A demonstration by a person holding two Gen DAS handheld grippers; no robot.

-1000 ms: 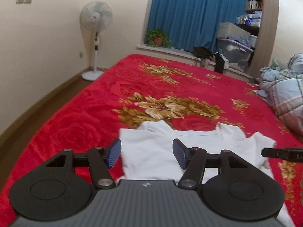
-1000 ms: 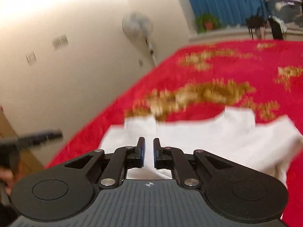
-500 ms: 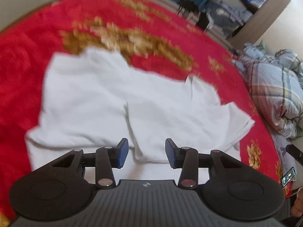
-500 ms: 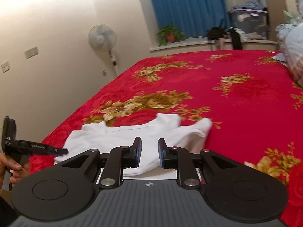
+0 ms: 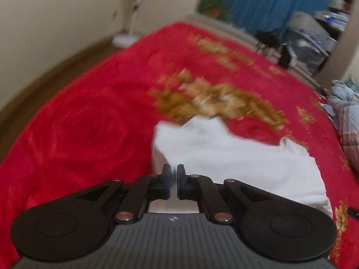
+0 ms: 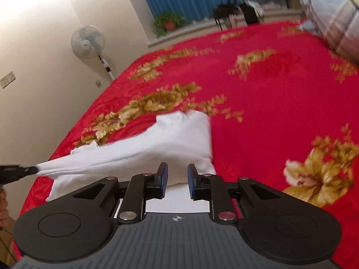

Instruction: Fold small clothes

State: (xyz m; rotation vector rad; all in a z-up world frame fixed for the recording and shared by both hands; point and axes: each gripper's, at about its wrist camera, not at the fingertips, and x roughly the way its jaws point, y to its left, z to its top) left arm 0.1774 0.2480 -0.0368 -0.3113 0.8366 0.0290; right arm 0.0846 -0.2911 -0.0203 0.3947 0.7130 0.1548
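Observation:
A small white shirt (image 5: 235, 157) lies on the red flowered bedspread (image 5: 89, 123). My left gripper (image 5: 174, 174) is shut on the shirt's near left edge; white cloth shows between its pads. In the right wrist view the left gripper's tip (image 6: 20, 170) pulls a corner of the shirt (image 6: 161, 143) taut to the left. My right gripper (image 6: 177, 174) is partly open just above the shirt's near right edge, with nothing between its pads.
A standing fan (image 6: 88, 42) is by the left wall. A potted plant (image 6: 168, 23) sits on the sill under blue curtains. A plaid quilt (image 6: 332, 22) is heaped at the bed's right side. Storage boxes (image 5: 307, 38) stand at the back right.
My left gripper has closed on the shirt's left edge and pulled it up and left. My right gripper has opened wider and come closer to the shirt.

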